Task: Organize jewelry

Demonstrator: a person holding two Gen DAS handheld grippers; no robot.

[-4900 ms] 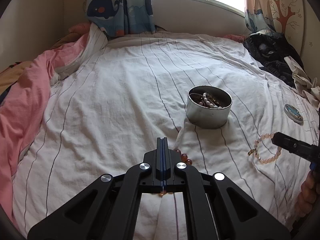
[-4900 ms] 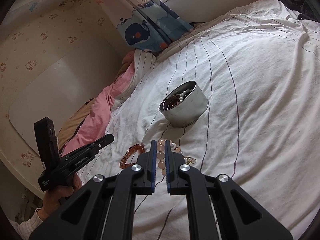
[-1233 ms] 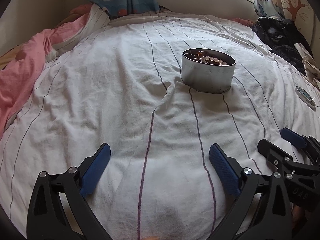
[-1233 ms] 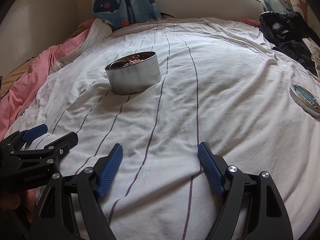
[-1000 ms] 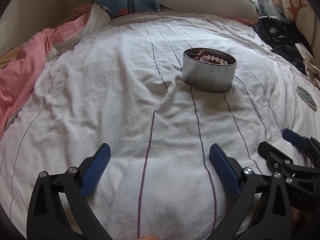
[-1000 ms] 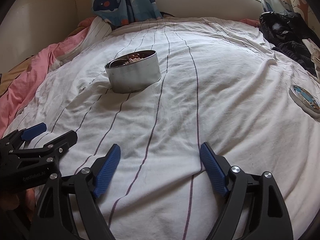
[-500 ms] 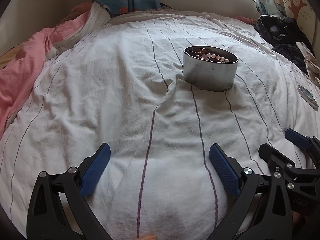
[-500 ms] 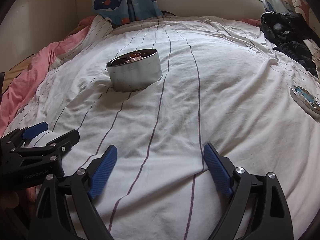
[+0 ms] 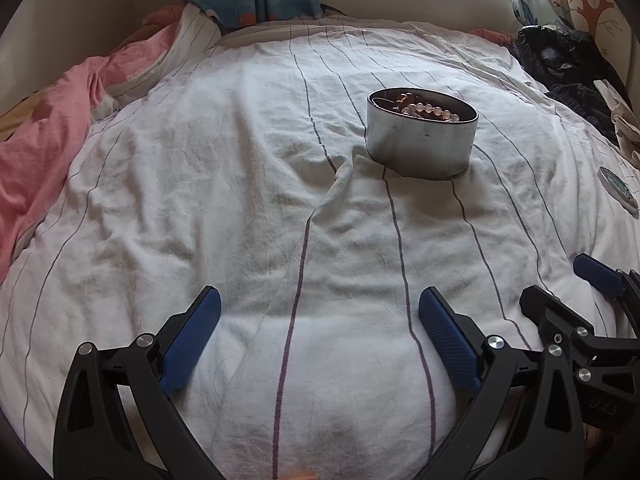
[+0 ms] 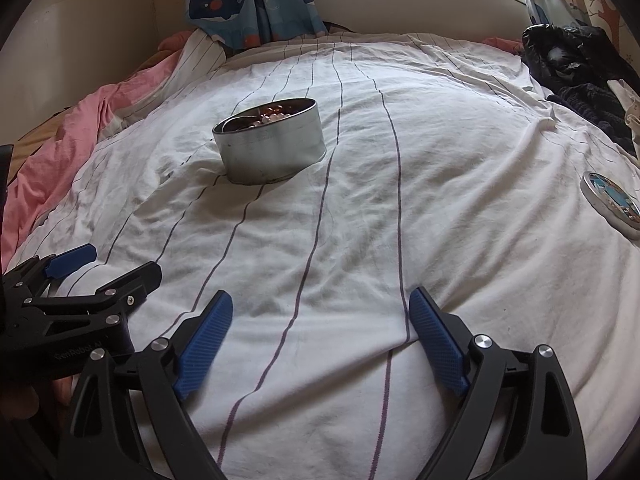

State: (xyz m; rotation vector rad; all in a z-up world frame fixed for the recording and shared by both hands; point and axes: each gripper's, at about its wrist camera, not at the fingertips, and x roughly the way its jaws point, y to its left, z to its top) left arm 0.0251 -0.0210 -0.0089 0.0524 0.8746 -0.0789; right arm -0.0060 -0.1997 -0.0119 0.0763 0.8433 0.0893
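I'm holding my left gripper (image 9: 319, 334) low over the striped white sheet (image 9: 240, 168), fingers spread wide, nothing between the blue pads (image 9: 192, 336). My right gripper (image 10: 321, 338) is sitting just beside it on the right, also spread wide and gripping nothing, its pads (image 10: 438, 340) hanging over bare sheet. Each gripper is showing at the edge of the other's view. The round metal tin (image 9: 422, 138) is resting upright on the sheet well ahead of both grippers, slightly right of center from the left wrist and left of center from the right wrist. Beaded jewelry (image 9: 424, 109) is lying piled inside it, pale pink and amber beads reaching near the rim. The tin's lid (image 10: 612, 202), with a blue picture on it, is lying flat on the sheet well apart to the right. A pink blanket (image 9: 44, 120) is bunching along the left edge, dark clothes (image 10: 580, 64) are heaping at the far right, and a whale-print curtain (image 10: 248, 0) is hanging behind the bed.
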